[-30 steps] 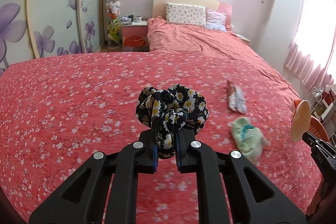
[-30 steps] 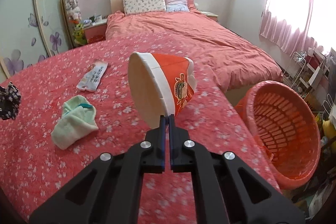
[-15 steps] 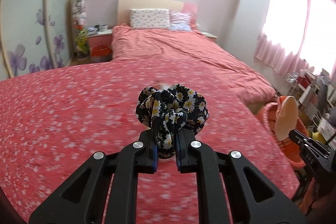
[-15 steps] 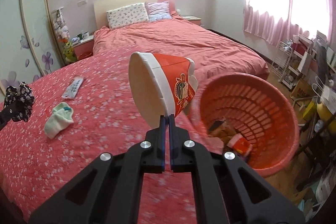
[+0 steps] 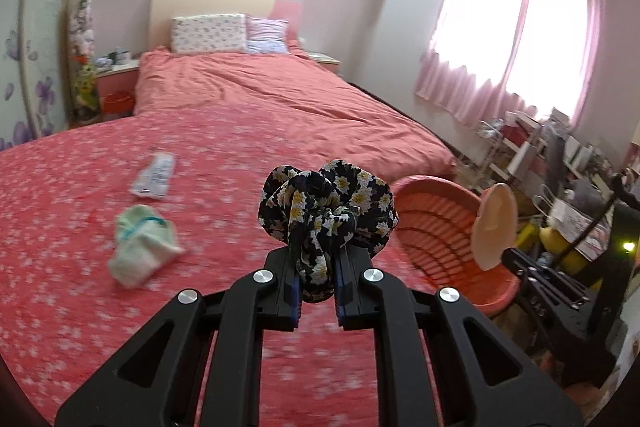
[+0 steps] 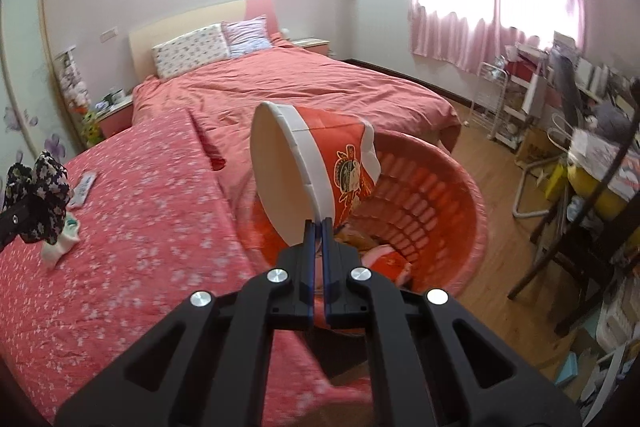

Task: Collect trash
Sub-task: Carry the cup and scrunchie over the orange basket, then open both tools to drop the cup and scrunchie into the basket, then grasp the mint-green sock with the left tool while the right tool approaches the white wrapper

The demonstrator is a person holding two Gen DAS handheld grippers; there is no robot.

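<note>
A pink bedroom with a red floral bed (image 5: 80, 307): the left hand-held gripper (image 5: 316, 279) pinches a black floral scrunchie (image 5: 328, 211) above the bed, near the orange basket (image 5: 440, 223). In the right view, the right hand-held gripper (image 6: 318, 227) clamps a red noodle cup (image 6: 312, 163) by its rim, tilted over that basket (image 6: 432, 203).

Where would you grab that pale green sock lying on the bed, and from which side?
Probably from above, at the bunched cuff end with the teal stripe. The pale green sock lies flat and limp on the bedspread, so there is no edge to get under; fingers pinching straight down on the thicker, crumpled end should gather enough cloth to lift it.
</note>
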